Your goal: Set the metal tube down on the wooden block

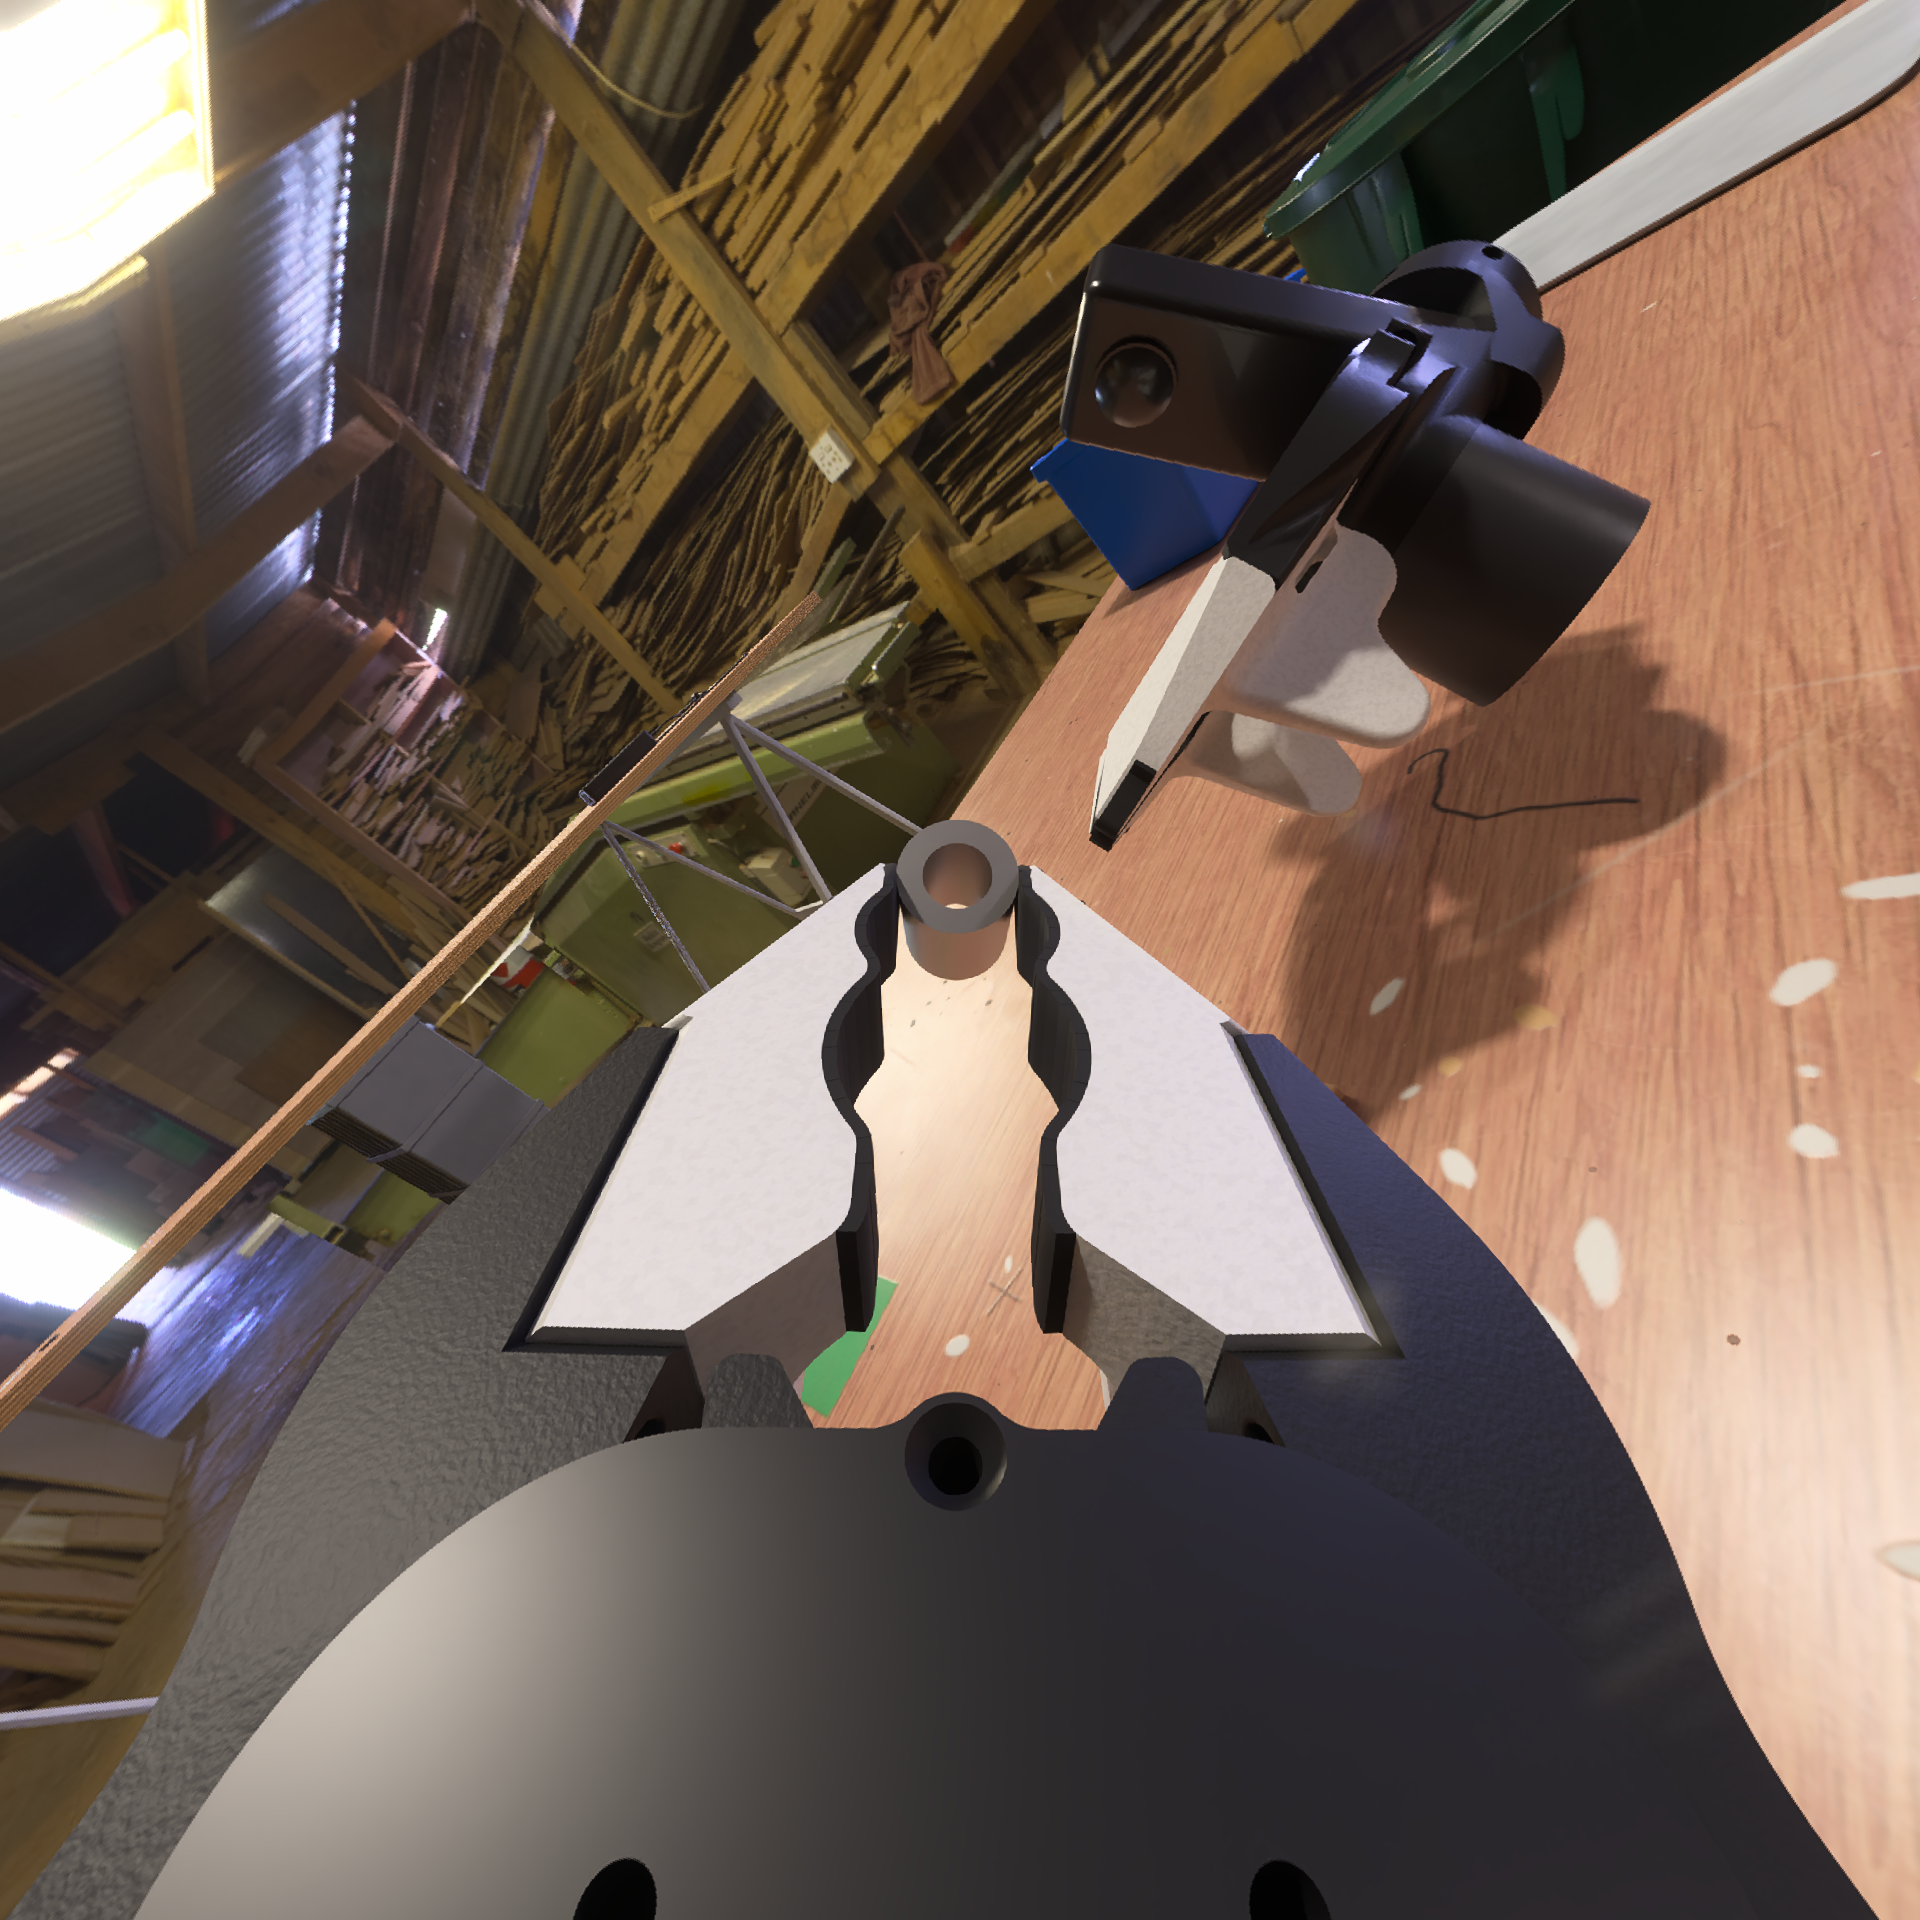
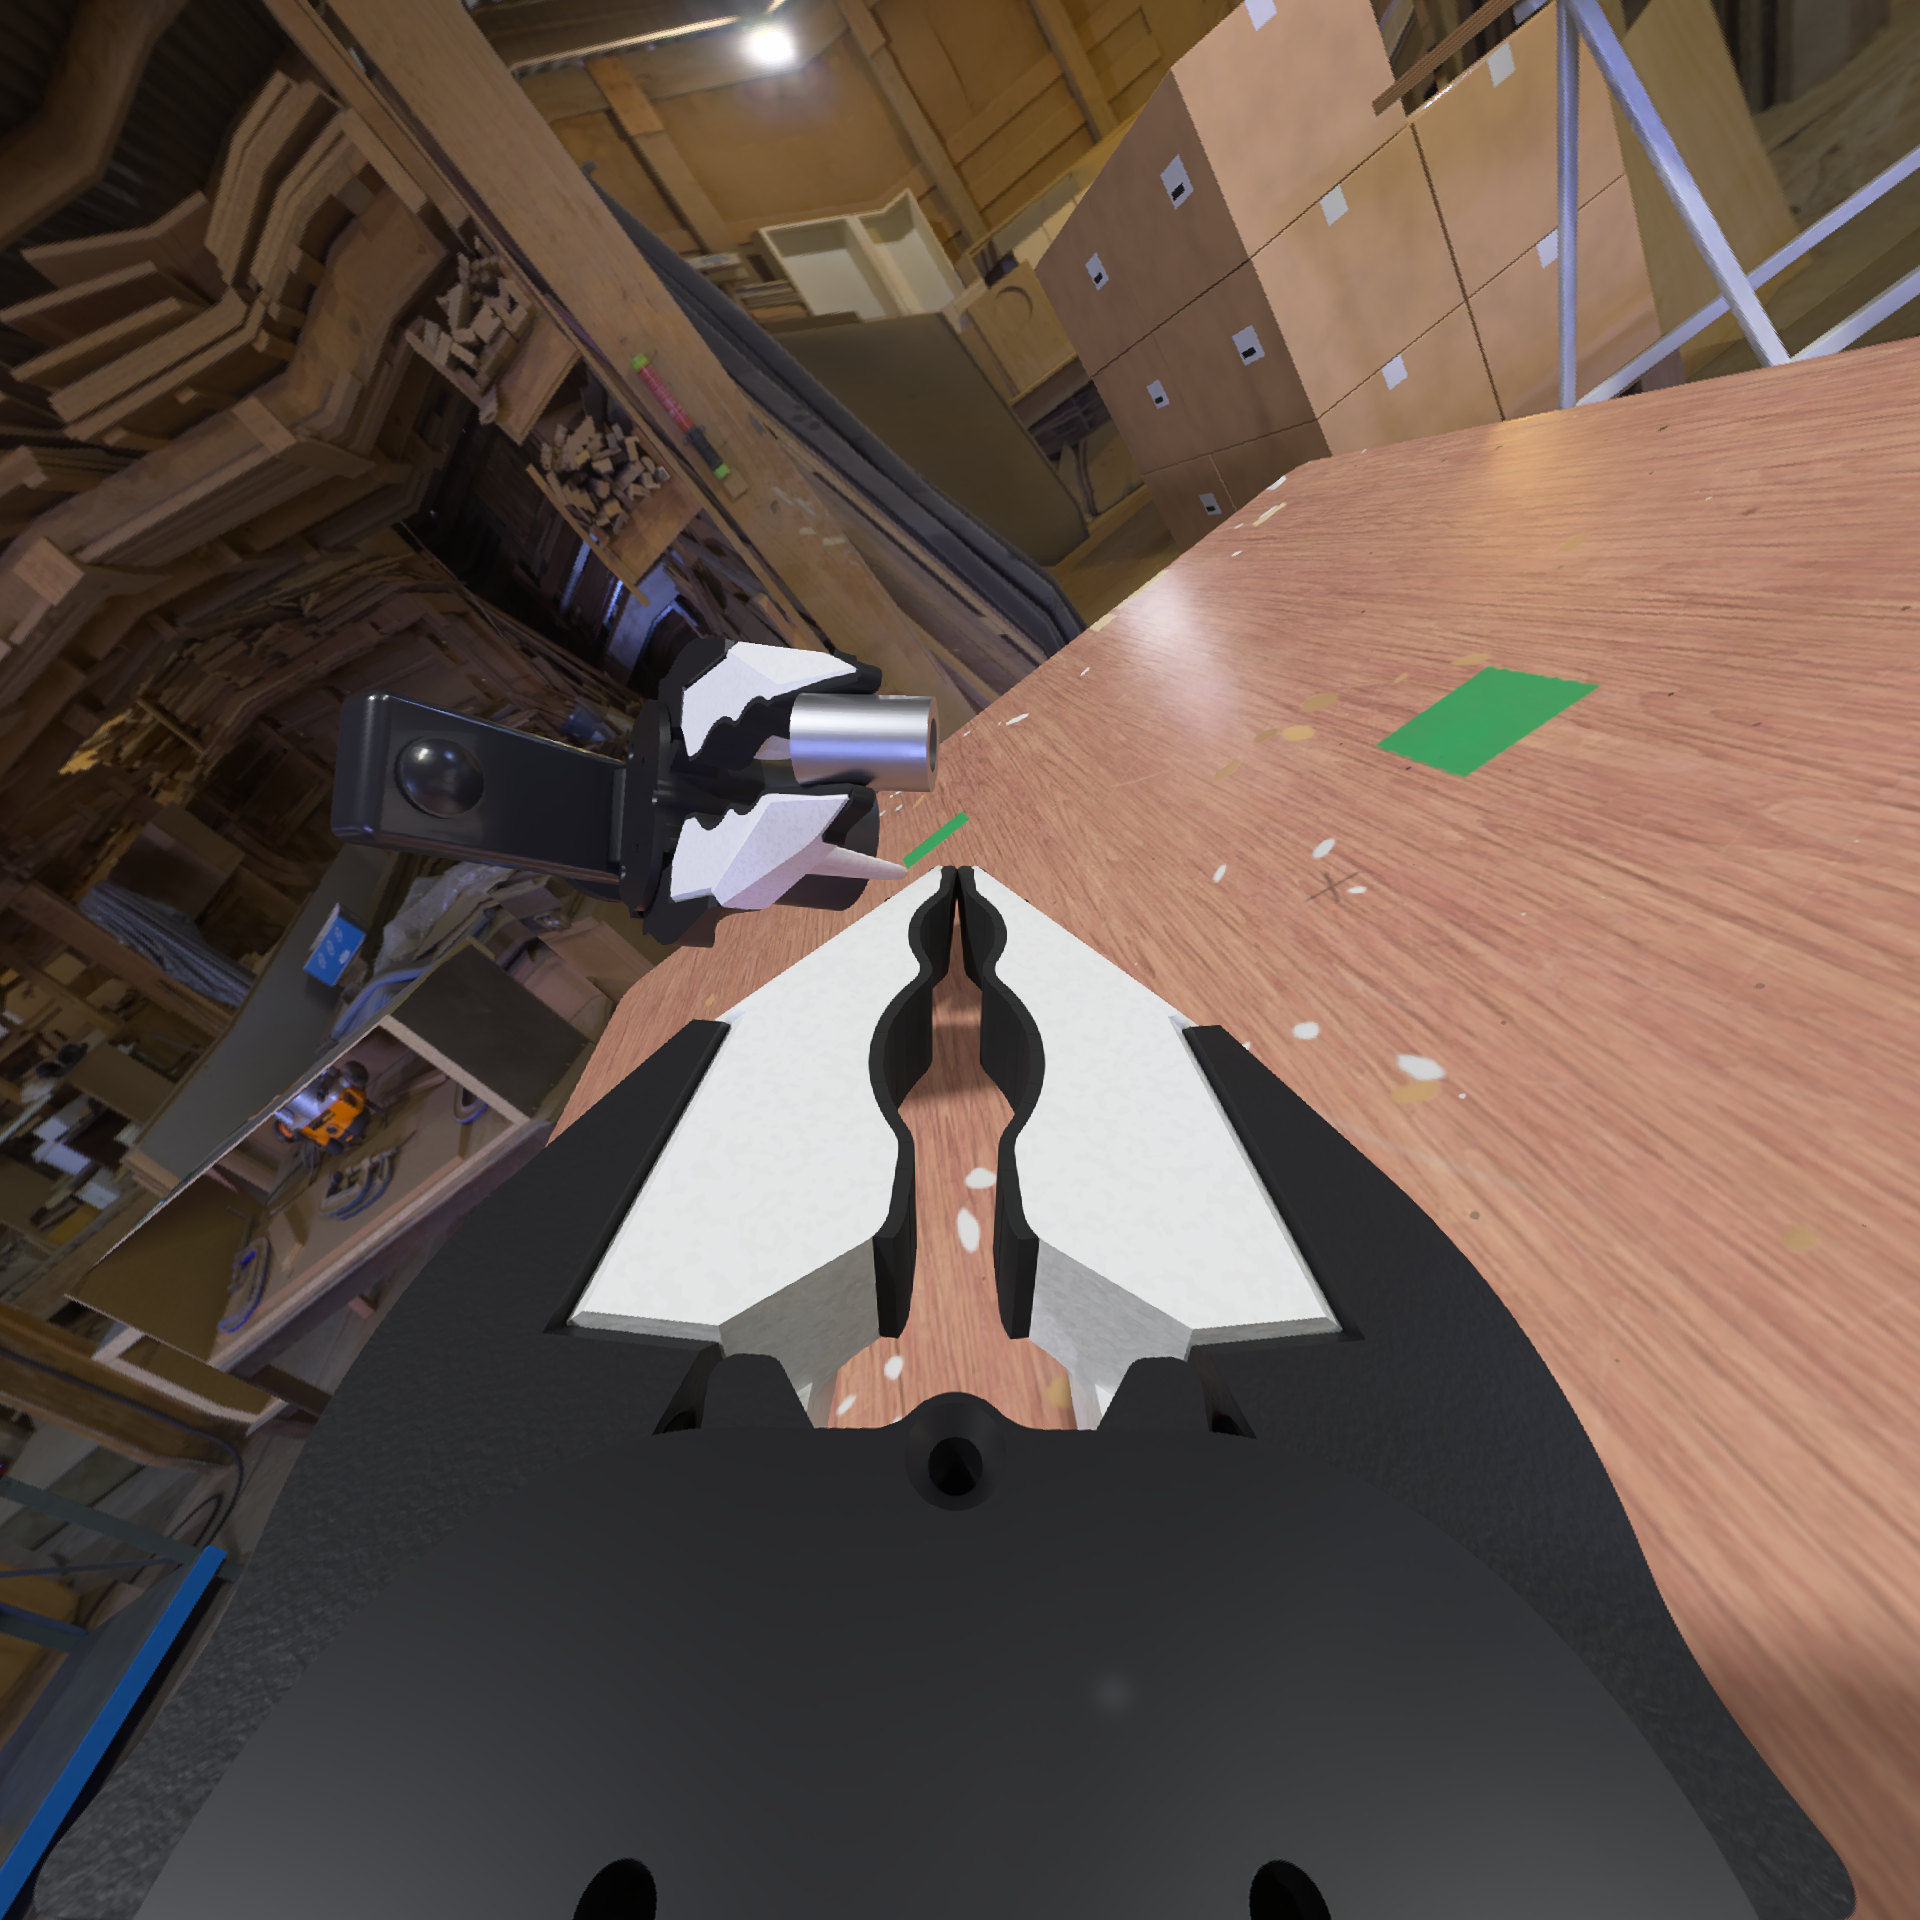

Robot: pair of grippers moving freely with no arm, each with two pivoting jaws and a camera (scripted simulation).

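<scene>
Between the fingertips of the left tongs (image 1: pixel 956 894) sits the metal tube (image 1: pixel 954 902), gripped near one end and held above the wooden table (image 1: pixel 1558 1039), its open bore facing the camera. From the right wrist view the tube (image 2: pixel 862 742) lies level, pointing toward a flat green patch (image 2: pixel 1486 720) on the table (image 2: pixel 1558 1143). The right tongs (image 2: pixel 954 878) are clenched on nothing, tips nearly touching. No wooden block is visible.

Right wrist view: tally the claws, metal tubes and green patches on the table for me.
Claws: 2, left claw and right claw
Metal tube: 1
Green patches: 2, large green patch and thin green strip
Total: 5
</scene>
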